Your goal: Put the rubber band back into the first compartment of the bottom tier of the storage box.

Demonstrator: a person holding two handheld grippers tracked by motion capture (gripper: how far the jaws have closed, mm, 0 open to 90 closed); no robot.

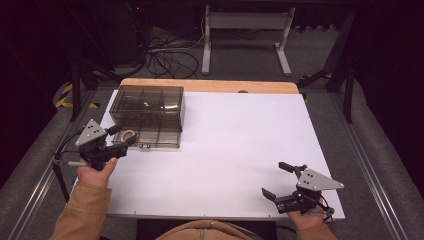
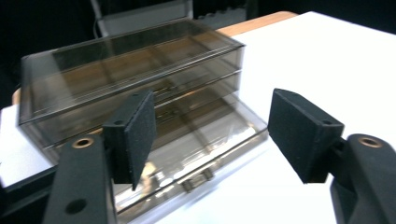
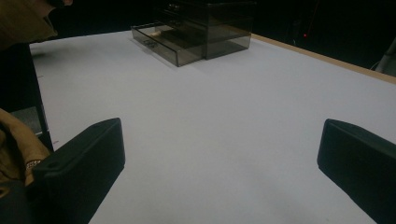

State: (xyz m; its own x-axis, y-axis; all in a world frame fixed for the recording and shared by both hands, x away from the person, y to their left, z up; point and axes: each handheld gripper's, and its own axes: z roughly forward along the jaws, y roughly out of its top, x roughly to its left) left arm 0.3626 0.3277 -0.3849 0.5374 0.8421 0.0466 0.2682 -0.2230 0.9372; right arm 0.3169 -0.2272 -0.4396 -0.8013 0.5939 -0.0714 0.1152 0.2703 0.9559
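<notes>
Beside the smoky transparent plastic drawer box (no legible writing, lower drawer pulled out), the left gripper gapes empty; well away, the right gripper is wide open.

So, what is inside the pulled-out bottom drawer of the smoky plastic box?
In the high view a roll of tape lies in the open drawer, near its left end. The left gripper covers that corner partly, and the tinted walls hide anything deeper.

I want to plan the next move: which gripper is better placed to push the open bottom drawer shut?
Left. The left gripper is right beside the open drawer; the right gripper is far across the table.
</notes>
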